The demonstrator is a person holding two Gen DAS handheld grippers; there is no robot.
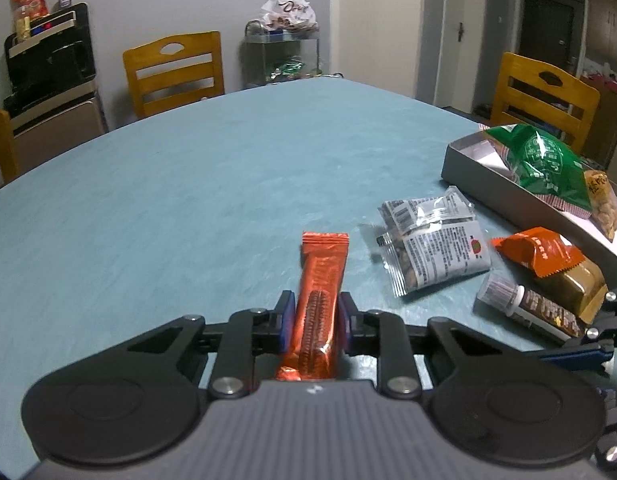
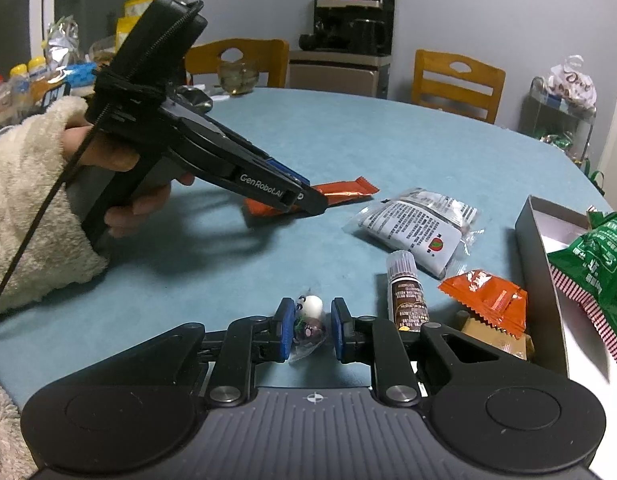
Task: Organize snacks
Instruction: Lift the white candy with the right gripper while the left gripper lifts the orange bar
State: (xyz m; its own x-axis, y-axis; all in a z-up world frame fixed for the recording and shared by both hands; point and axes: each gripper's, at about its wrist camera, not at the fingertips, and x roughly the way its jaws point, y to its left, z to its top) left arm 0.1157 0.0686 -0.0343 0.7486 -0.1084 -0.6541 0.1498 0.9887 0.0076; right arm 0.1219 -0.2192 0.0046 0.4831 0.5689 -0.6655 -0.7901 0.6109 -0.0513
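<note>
My left gripper (image 1: 314, 306) is shut on a long orange-red snack bar (image 1: 323, 272), which sticks out forward between the blue pads, low over the teal table. In the right wrist view the same left gripper (image 2: 310, 200), held by a hand in a fluffy cream sleeve, clamps the snack bar (image 2: 344, 191) near its middle. My right gripper (image 2: 313, 326) is shut on a small clear-wrapped candy (image 2: 308, 330) with a white ball at its tip. To the right stands a grey box (image 2: 538, 256) holding a green bag (image 2: 600, 264).
Between the grippers and the grey box (image 1: 464, 164) lie a grey-white nut packet (image 1: 436, 248), a small orange packet (image 1: 536, 250), a brown tube (image 1: 528, 310) and a tan packet (image 1: 578, 288). Wooden chairs (image 1: 174, 68) ring the teal table (image 1: 188, 200).
</note>
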